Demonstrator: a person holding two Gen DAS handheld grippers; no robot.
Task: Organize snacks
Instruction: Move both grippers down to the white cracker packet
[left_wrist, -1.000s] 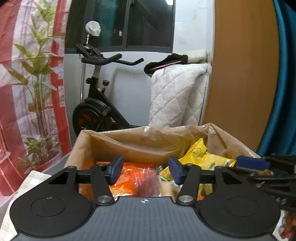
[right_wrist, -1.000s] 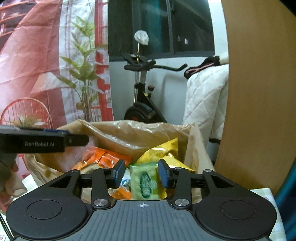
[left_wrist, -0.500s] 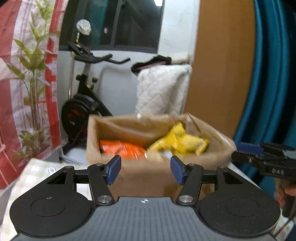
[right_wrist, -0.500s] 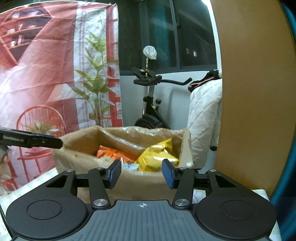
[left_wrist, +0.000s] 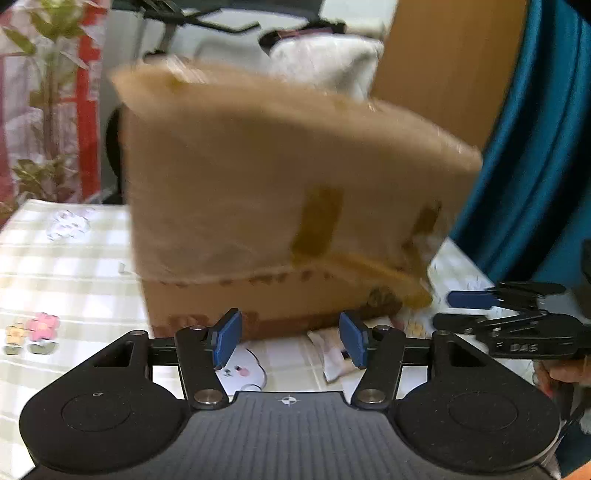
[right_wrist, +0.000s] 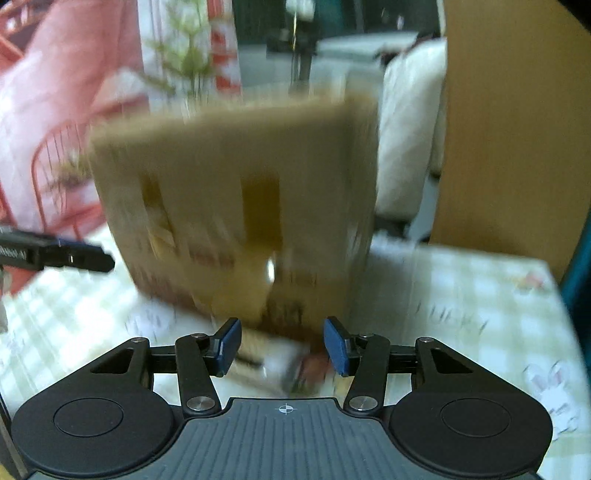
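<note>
1. The cardboard box (left_wrist: 280, 192) stands on the checked tablecloth (left_wrist: 66, 266); its printing is too blurred to read.
2. A snack packet (right_wrist: 295, 363) lies before it, label illegible.
3. Half a second ago the snacks inside showed; now only the box's outer wall fills both views.
4. The left gripper (left_wrist: 290, 339) and right gripper (right_wrist: 282, 345) gape wide, empty; "DAS" marks the right one.

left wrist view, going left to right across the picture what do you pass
plant backdrop → cardboard box → wooden panel → blue curtain, with the right gripper low at the right edge
</note>
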